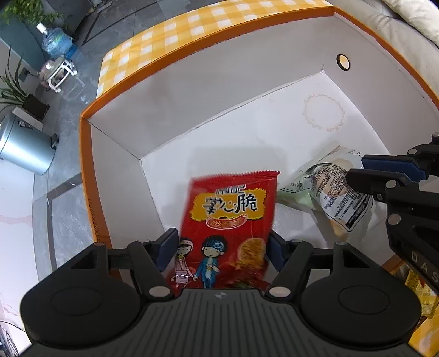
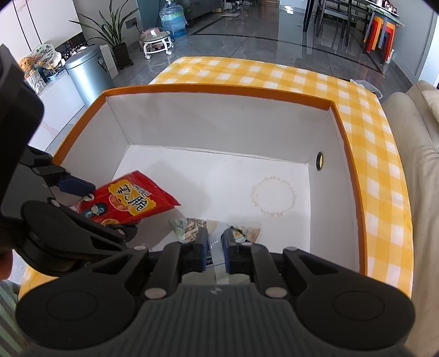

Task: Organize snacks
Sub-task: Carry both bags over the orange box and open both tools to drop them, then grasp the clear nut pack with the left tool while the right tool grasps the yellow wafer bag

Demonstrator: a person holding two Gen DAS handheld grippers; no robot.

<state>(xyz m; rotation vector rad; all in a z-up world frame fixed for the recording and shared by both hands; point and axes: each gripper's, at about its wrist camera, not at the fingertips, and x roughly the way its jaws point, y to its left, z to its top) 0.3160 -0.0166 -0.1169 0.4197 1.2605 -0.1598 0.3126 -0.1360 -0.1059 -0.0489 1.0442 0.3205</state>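
Left wrist view looks down into a white box (image 1: pixel 247 90) with an orange rim, standing on a table under a yellow-and-white checked cloth (image 1: pixel 170 33). The left gripper (image 1: pixel 219 247) has its jaws spread wide on either side of a red snack packet (image 1: pixel 230 217); whether the blue pads press on it I cannot tell. The packet hangs over the box floor and carries large Chinese characters on a yellow patch above two cartoon children. At the right edge, yellow packets (image 1: pixel 419 288) lie outside the box.

Right wrist view shows the right gripper (image 2: pixel 215 244) with its jaws pinching the clear edge of a pale green snack wrapper (image 2: pixel 189 228) printed with dense small text, too fine to read. That wrapper lies on the box floor near the front wall, just beside the red packet. A brownish ring stain (image 2: pixel 274 197) marks the floor further in, and a round hole (image 2: pixel 319 160) pierces the right wall. Beyond the table stand a silver pedal bin (image 2: pixel 87 74), a water bottle (image 2: pixel 172 19), a potted plant (image 2: pixel 115 30) and a beige sofa (image 2: pixel 422 192).
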